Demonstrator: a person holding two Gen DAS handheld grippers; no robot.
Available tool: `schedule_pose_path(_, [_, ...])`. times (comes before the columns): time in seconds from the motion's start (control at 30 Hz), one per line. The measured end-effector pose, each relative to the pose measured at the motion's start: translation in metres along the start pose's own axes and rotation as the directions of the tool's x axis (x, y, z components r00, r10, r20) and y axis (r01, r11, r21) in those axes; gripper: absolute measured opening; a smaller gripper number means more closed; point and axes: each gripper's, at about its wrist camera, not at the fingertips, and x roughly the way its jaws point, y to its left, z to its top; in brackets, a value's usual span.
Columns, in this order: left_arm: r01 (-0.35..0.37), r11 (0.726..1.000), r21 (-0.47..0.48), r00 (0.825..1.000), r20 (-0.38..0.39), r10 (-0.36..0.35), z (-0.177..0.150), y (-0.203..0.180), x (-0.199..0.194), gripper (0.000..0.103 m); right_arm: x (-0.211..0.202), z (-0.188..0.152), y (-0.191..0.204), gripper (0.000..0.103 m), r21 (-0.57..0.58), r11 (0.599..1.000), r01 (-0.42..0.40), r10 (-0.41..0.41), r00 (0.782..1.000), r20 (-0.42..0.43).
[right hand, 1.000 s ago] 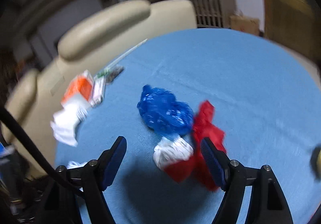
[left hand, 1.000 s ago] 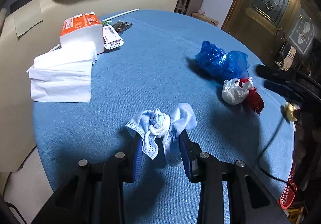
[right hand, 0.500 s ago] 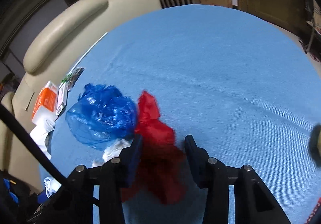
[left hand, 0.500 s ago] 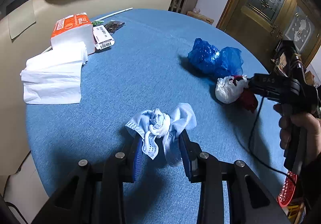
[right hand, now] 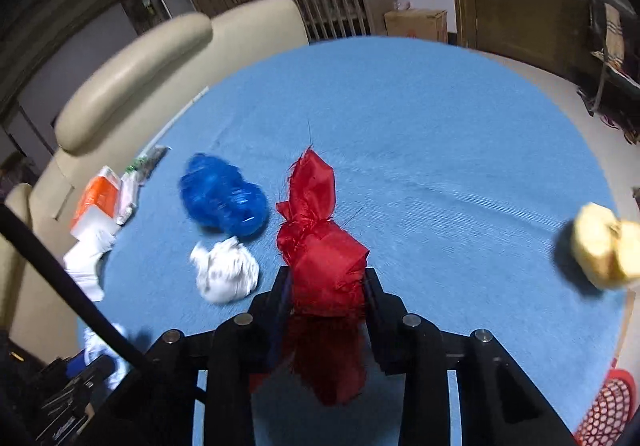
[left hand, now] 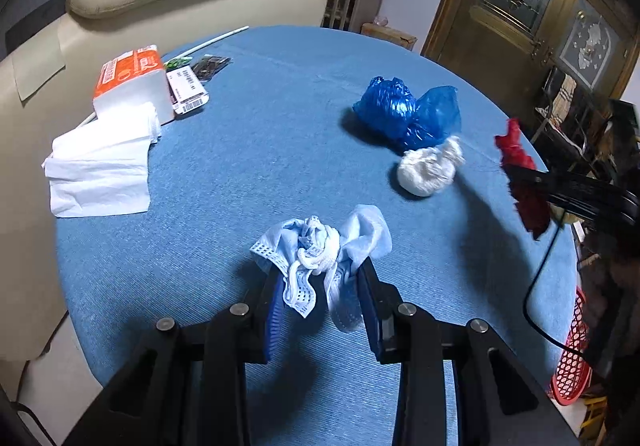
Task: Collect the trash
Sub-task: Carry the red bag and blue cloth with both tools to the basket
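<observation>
On the round blue table, the left gripper clamps a crumpled face mask; the right gripper pinches a red cloth scrap. 2 pieces held; blue bag, white wad and apple core remain for collection.

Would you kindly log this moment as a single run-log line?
left gripper: shut on crumpled face mask | right gripper: shut on red cloth scrap | on table: blue plastic bag, white wad

Pale blue face mask, red cloth, blue plastic bag, white wad, blue tablecloth
</observation>
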Motion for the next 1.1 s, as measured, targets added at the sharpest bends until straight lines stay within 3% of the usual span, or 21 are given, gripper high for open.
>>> schedule_pose_path(0.53, [0.007, 0.99, 0.139, 1.0, -0.021, -0.004, -0.001, -0.058, -0.003, 0.036, -0.09, -0.083, -0.042, 0.037, 0.161, 0.983, -0.093, 0.081, 0.994, 0.079])
schedule_pose_path(1.1, [0.01, 0.96, 0.278, 0.999, -0.036, 0.0, -0.005, -0.124, -0.006, 0.036, -0.12, -0.11, -0.084, 0.037, 0.254, 0.963, -0.09, 0.059, 0.99, 0.13])
